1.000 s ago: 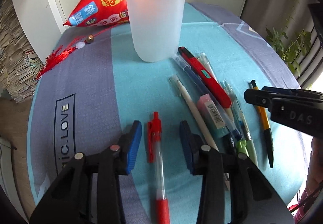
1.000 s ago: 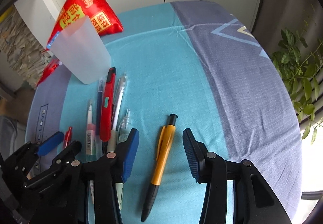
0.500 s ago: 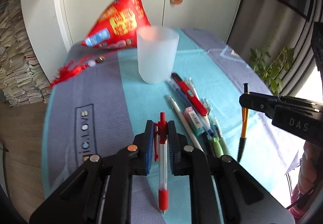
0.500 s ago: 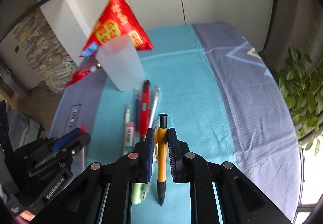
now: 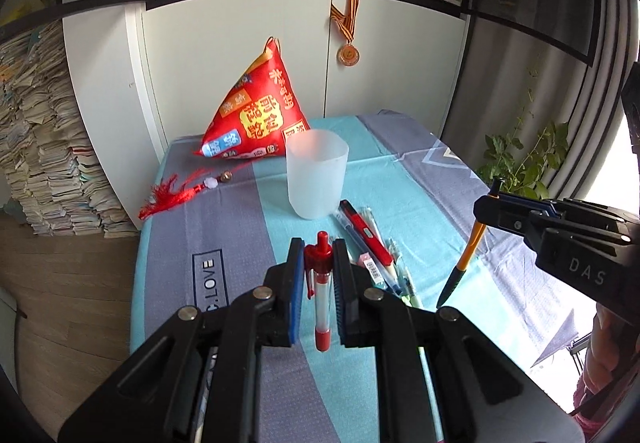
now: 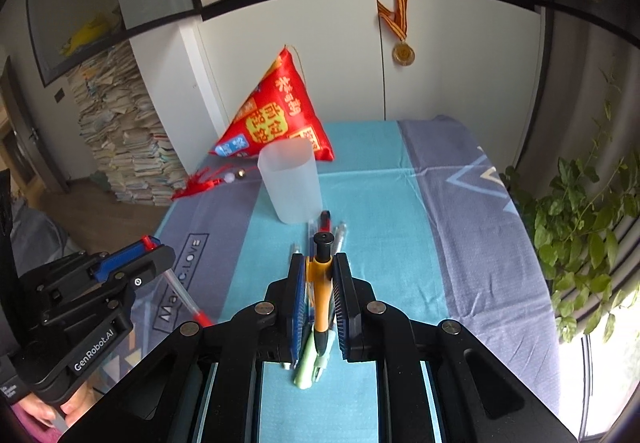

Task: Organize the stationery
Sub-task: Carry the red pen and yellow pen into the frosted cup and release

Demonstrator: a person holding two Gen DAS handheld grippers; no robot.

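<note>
My left gripper (image 5: 317, 263) is shut on a red pen (image 5: 321, 295) and holds it above the table; it also shows in the right wrist view (image 6: 120, 263). My right gripper (image 6: 319, 275) is shut on an orange pen (image 6: 321, 295), lifted off the cloth; the orange pen also shows in the left wrist view (image 5: 466, 257). A frosted plastic cup (image 5: 316, 179) stands upright ahead of both grippers. Several pens and a red utility knife (image 5: 366, 233) lie in a row on the cloth near the cup.
A red triangular pouch (image 5: 256, 115) with a tassel (image 5: 168, 195) stands behind the cup. A blue and grey cloth (image 5: 400, 171) covers the table. White cabinets with a hanging medal (image 5: 348, 53) stand behind. A plant (image 6: 580, 227) is at right, stacked papers (image 5: 40, 147) at left.
Both grippers closed on their pens, the left on the red, the right on the orange, and lifted them up off the table. The view has risen and tilted up.
</note>
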